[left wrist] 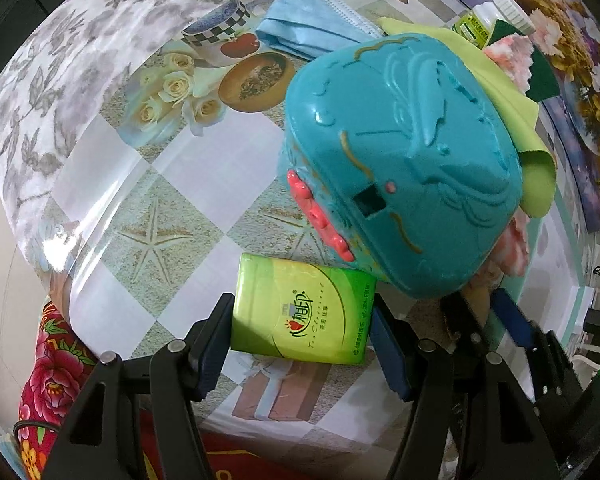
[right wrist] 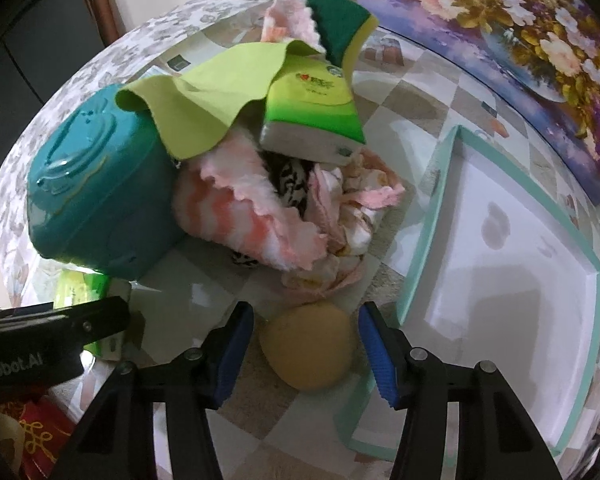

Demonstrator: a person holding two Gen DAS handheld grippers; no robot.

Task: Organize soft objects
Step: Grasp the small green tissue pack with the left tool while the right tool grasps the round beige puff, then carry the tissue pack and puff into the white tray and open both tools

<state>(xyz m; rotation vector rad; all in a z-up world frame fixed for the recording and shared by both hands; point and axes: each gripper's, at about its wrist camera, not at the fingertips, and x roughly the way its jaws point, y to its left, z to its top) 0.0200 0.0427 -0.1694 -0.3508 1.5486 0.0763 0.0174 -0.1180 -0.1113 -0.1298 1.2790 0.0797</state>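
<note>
While my left gripper (left wrist: 302, 334) clamped the tissue pack (left wrist: 302, 314) beside the teal box (left wrist: 400, 168), my right gripper (right wrist: 306, 354) stood open around the sponge (right wrist: 308, 346).

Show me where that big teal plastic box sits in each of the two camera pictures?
Left wrist view: the teal plastic box fills the centre-right, just above the green tissue pack.
Right wrist view: it sits at the left edge, beside the pink striped towel.
Shared landmark: the lime green cloth draped over its far edge.
</note>
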